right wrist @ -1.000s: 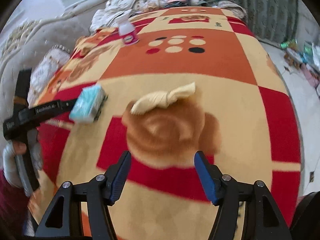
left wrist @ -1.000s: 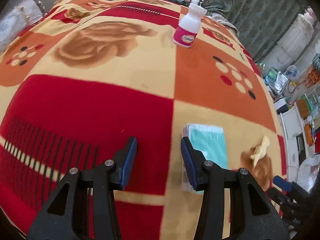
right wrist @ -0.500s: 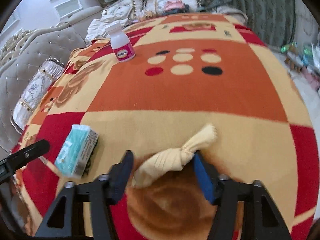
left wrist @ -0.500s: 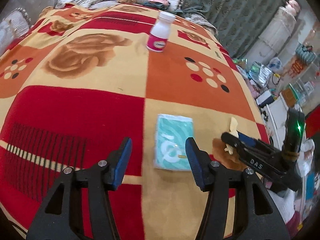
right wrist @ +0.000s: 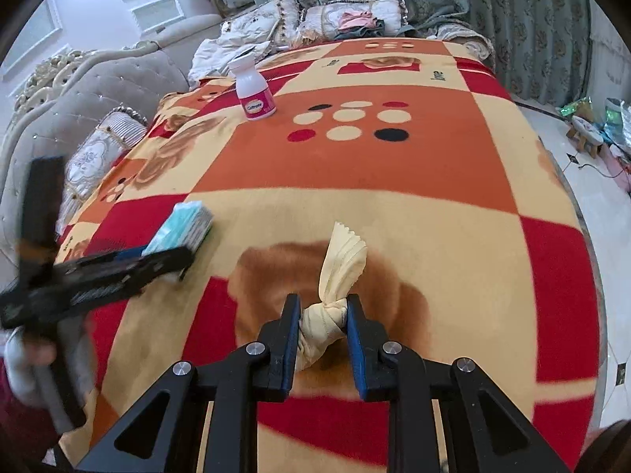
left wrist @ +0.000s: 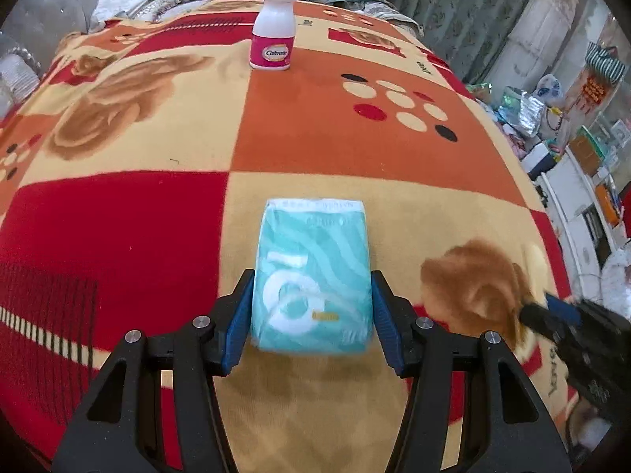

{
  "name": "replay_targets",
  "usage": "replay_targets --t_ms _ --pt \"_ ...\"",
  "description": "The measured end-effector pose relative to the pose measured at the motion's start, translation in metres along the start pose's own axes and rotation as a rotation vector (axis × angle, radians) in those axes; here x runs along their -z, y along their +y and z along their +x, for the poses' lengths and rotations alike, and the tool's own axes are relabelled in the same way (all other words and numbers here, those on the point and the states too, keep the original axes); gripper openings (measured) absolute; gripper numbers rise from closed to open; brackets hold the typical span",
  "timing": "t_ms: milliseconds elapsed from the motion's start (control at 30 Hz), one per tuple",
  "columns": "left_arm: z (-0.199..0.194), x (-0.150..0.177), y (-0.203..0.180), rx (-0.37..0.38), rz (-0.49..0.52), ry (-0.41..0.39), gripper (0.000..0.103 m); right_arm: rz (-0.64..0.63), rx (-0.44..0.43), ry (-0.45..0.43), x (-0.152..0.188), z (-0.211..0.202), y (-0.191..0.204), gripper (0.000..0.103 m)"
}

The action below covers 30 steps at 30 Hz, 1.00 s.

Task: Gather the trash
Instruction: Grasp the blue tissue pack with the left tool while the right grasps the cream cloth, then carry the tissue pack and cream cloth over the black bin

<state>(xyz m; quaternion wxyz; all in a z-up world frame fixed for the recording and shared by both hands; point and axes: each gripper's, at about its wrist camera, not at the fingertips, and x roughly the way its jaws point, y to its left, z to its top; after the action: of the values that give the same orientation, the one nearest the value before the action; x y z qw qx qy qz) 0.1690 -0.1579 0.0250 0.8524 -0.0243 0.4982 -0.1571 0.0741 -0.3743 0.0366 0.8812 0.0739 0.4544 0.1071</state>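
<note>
A teal tissue pack [left wrist: 311, 272] lies on the patterned blanket. My left gripper [left wrist: 311, 315] has a finger on each side of it, pads touching its edges. The pack also shows in the right wrist view [right wrist: 181, 226] with the left gripper [right wrist: 118, 268] at it. A knotted yellow cloth [right wrist: 335, 295] lies on the brown rose print. My right gripper [right wrist: 321, 331] is shut on its knot. The right gripper [left wrist: 572, 323] appears blurred at the lower right of the left wrist view. A white and pink Caltrate bottle [left wrist: 274, 29] stands upright far back, also seen in the right wrist view [right wrist: 254, 88].
The red, orange and cream blanket [right wrist: 394, 165] covers a bed. Pillows and clothes [right wrist: 347, 19] are piled at its far end. A grey tufted sofa [right wrist: 79, 94] runs along the left. The floor with clutter [left wrist: 552, 118] lies past the right edge.
My left gripper moved forward and now straddles the tissue pack. My right gripper closed on the yellow cloth's knot, and the cloth turned lengthwise.
</note>
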Motion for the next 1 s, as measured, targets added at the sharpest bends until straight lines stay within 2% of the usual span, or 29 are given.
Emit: replay_targets --t_ms 33,67,200,533,1000 --pt "0.000 -0.001 0.001 0.004 -0.006 -0.005 0.054 -0.002 -0.001 0.001 0.003 -0.003 0.001 0.022" --pt "0.000 -0.002 0.002 0.009 -0.013 -0.005 0.047 -0.004 -0.003 0.000 0.007 -0.006 0.001 0.022" --pt "-0.007 0.004 -0.002 0.010 -0.011 -0.002 0.042 -0.007 -0.014 -0.010 0.018 -0.018 0.003 0.022" --pt "-0.043 0.046 -0.031 0.019 0.043 -0.017 0.042 -0.012 -0.028 -0.011 0.041 -0.039 0.010 0.022" --pt "-0.080 0.106 -0.085 0.054 0.145 -0.031 0.042 0.014 -0.016 -0.001 0.090 -0.072 0.007 0.022"
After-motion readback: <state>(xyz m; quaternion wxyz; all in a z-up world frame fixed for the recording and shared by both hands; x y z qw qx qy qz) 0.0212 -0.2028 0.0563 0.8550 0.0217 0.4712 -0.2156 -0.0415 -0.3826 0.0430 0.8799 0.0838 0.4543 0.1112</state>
